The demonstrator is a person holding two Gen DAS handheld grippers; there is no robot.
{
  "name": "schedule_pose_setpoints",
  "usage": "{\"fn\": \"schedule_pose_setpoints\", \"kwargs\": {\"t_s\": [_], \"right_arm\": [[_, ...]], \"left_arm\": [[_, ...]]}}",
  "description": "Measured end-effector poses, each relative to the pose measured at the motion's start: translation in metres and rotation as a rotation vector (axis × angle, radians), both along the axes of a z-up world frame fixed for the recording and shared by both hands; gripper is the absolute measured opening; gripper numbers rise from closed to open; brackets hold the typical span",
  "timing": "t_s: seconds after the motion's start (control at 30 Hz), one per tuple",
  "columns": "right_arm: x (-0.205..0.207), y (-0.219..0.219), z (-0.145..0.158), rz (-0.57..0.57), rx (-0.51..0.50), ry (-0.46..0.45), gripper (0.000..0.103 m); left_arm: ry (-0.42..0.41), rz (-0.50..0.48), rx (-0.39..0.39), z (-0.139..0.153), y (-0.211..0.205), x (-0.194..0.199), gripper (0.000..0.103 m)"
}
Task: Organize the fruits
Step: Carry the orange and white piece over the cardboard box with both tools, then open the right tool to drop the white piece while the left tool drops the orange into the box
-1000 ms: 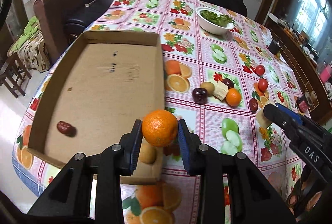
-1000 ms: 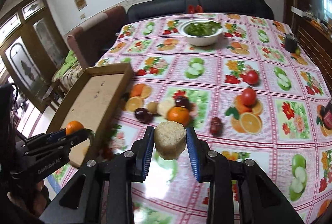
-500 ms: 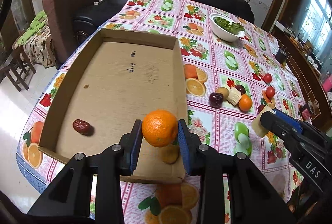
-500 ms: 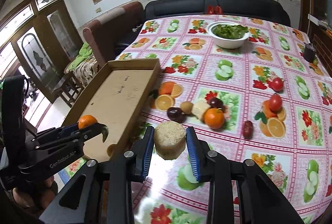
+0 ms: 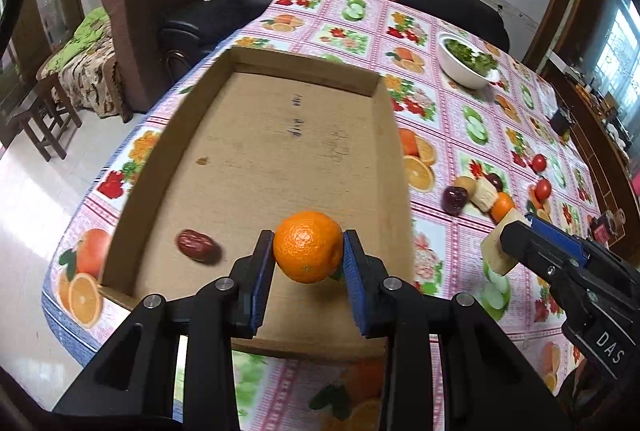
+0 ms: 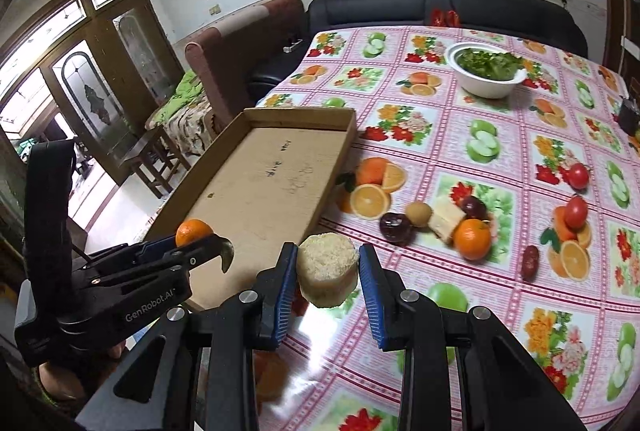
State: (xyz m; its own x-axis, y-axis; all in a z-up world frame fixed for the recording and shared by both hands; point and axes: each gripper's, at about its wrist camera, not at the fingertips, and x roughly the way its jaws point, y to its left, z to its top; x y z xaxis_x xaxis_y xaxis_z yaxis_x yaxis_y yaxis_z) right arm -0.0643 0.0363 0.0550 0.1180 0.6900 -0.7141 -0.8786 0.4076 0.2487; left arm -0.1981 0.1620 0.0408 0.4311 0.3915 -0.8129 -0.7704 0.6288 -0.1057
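My left gripper [image 5: 307, 255] is shut on an orange mandarin [image 5: 308, 252], held over the near end of the shallow cardboard box [image 5: 276, 155]. A red date [image 5: 198, 245] lies on the box floor to the left of it. My right gripper [image 6: 328, 273] is shut on a pale cut fruit chunk [image 6: 328, 274], above the tablecloth just right of the box's [image 6: 264, 187] near corner. That chunk [image 5: 498, 249] and the right gripper's arm show at the right of the left wrist view. The left gripper [image 6: 208, 243] with the mandarin [image 6: 193, 231] appears at the left of the right wrist view.
Loose on the fruit-print tablecloth [image 6: 500, 135]: a dark plum [image 6: 395, 227], a brown round fruit [image 6: 419, 214], another pale chunk [image 6: 446, 217], an orange [image 6: 472, 239], a date [image 6: 530, 262], two tomatoes [image 6: 576, 207]. A white bowl of greens [image 6: 486, 71] stands far back. Sofas lie beyond the table.
Both grippers have moved left with their loads. The mandarin now hangs over the box floor rather than its right wall, and the chunk has come closer to the box's near corner.
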Motion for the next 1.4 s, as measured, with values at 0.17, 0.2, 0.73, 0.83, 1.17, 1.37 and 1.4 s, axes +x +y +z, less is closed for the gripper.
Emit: {"fn": "schedule_pose_setpoints", "kwargs": {"t_s": [0.17, 0.2, 0.73, 0.83, 1.17, 1.37, 1.4], "right_arm": [[-0.013, 0.022, -0.005, 0.053, -0.001, 0.027, 0.031], [-0.015, 0.027, -0.006, 0.062, -0.001, 0.029, 0.031], [-0.034, 0.094, -0.040, 0.139, -0.027, 0.097, 0.031], [-0.035, 0.101, -0.050, 0.146, -0.044, 0.110, 0.031], [-0.038, 0.105, -0.062, 0.170, -0.079, 0.115, 0.035], [-0.038, 0.104, -0.062, 0.170, -0.090, 0.108, 0.038], [-0.038, 0.103, -0.061, 0.170, -0.090, 0.105, 0.040]], "left_arm": [[0.001, 0.066, -0.003, 0.000, 0.023, -0.019, 0.031], [0.002, 0.076, -0.007, -0.001, 0.028, -0.022, 0.031], [0.052, 0.035, -0.072, -0.032, 0.032, -0.020, 0.031], [0.068, 0.021, -0.085, -0.038, 0.029, -0.016, 0.031], [0.100, 0.014, -0.083, -0.045, 0.026, -0.016, 0.032], [0.107, 0.009, -0.096, -0.045, 0.024, -0.015, 0.042], [0.106, 0.008, -0.095, -0.044, 0.024, -0.015, 0.042]]}}
